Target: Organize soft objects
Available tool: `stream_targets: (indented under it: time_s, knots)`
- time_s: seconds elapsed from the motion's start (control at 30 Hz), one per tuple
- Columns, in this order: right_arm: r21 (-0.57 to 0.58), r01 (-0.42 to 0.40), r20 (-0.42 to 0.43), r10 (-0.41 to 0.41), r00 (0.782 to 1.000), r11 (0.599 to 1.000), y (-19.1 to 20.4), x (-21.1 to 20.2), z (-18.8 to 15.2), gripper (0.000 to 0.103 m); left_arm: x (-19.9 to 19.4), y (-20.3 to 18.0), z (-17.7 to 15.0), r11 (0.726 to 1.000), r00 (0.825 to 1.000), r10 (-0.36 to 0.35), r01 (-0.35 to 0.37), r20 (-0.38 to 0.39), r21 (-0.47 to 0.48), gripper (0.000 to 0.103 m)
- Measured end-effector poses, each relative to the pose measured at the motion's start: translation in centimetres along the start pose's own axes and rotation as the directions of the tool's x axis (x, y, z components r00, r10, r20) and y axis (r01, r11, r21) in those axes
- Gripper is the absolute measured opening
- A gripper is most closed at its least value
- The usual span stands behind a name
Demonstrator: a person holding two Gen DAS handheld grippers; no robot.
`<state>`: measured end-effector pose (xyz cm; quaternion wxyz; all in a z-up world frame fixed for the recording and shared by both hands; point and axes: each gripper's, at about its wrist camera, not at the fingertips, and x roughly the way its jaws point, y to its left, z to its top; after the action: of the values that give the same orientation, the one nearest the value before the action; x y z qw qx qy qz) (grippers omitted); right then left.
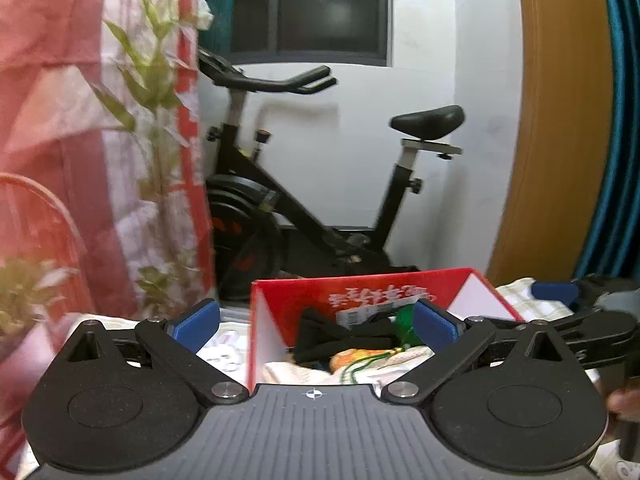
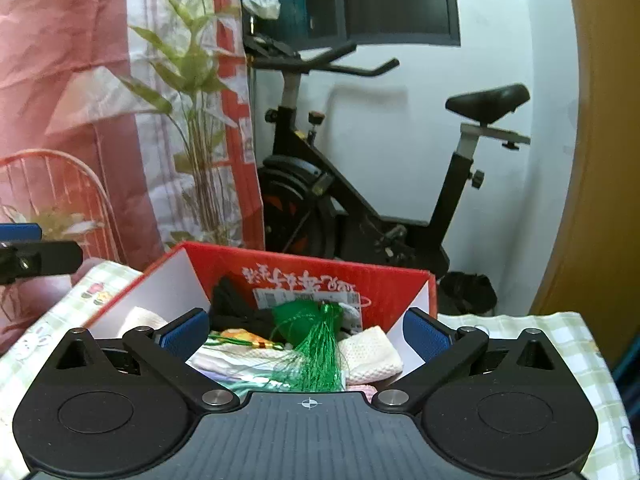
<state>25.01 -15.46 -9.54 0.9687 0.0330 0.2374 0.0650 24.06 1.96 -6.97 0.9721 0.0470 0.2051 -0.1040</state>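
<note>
So the soft stuff is all sitting in the red cardboard box (image 2: 320, 280): a green tassel (image 2: 320, 344) draped on top, a black fabric piece (image 2: 236, 308) toward the back, a white knitted cloth (image 2: 372, 352) on the right side, plus something orange (image 2: 240, 336) peeking out next to the tassel. The box sits on a counter with a green checked cloth (image 2: 520, 328). Both claws are spread wide with nothing between the pads, the left claw (image 1: 316, 326) and right claw (image 2: 306, 334) each just in front of the box. Behind it there's a black exercise bike (image 2: 360, 200) against the white wall, and a pink curtain (image 2: 60, 80) with a leafy plant (image 2: 192, 80) off to the left.
</note>
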Motion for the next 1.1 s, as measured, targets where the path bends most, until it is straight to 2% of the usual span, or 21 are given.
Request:
stream_targets:
  time_s: [0.07,0.2,0.3,0.47,0.63,0.73,0.87,0.97,1.1]
  knots:
    - [-0.004,-0.001,0.025,0.001,1.000,1.000,0.3,-1.7,0.4,0.103,-1.4,-0.3,0.3,0.999,0.999,0.040,-0.040,0.014,0.000,0.103]
    - [0.002,0.009,0.086,-0.009,0.996,1.000,1.0,-5.5,1.2,0.103,-4.6,-0.3,0.8,1.000,0.998,0.011,-0.010,0.057,-0.012,0.103]
    - [0.006,0.009,0.136,-0.010,0.991,1.000,1.5,-8.9,1.7,0.103,-7.5,-1.1,1.1,0.999,0.996,0.031,-0.032,0.088,0.006,0.103]
    - [0.014,0.040,0.169,-0.041,0.985,0.999,2.1,-14.0,2.3,0.103,-12.4,-2.9,1.4,0.996,0.988,0.063,-0.071,0.138,0.051,0.103]
    - [-0.004,0.084,0.184,-0.082,0.980,0.996,2.6,-19.2,2.3,0.103,-17.6,-3.6,1.4,0.993,0.981,0.101,-0.108,0.165,0.038,0.103]
    - [-0.001,0.119,0.178,-0.117,0.977,0.993,3.0,-21.9,2.2,0.103,-20.0,-3.5,1.7,0.995,0.981,0.097,-0.101,0.171,0.013,0.103]
    - [0.027,0.126,0.201,-0.128,0.971,0.992,3.4,-25.2,1.8,0.103,-22.1,-3.5,2.0,0.997,0.980,0.083,-0.083,0.180,-0.010,0.103]
    - [0.037,0.139,0.216,-0.144,0.966,0.990,3.6,-27.2,1.6,0.103,-23.3,-3.9,2.0,0.995,0.976,0.101,-0.101,0.194,-0.013,0.103]
    - [0.060,0.116,0.233,-0.127,0.964,0.991,3.5,-29.1,1.3,0.103,-24.3,-3.9,1.9,0.994,0.973,0.108,-0.100,0.205,-0.047,0.103]
